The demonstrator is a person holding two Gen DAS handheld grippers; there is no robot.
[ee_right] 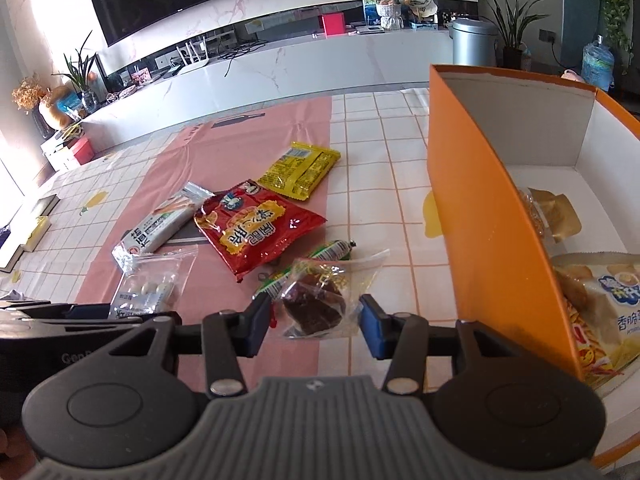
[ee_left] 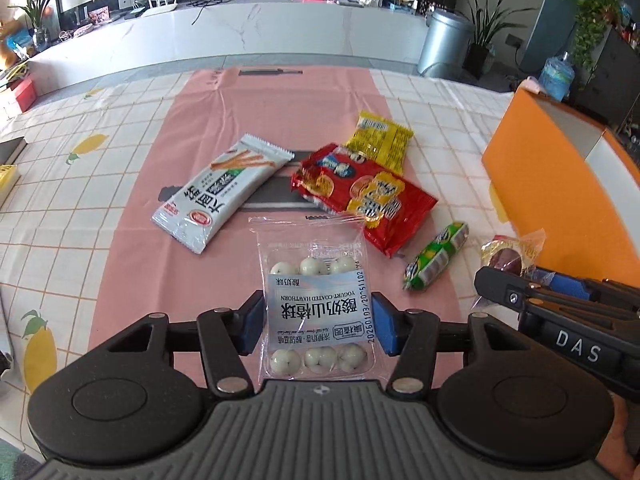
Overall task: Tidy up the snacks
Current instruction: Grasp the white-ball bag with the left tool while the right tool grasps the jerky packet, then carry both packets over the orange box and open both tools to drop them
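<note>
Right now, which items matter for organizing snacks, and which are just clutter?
Job:
- hawthorn ball pack, in left tool
- dark candy bag, in right tool
- red bag
- yellow packet
- orange box

Lying about:
- trash bin
- water jug

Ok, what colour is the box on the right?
Orange outside, white inside: the box shows best in the right wrist view.
</note>
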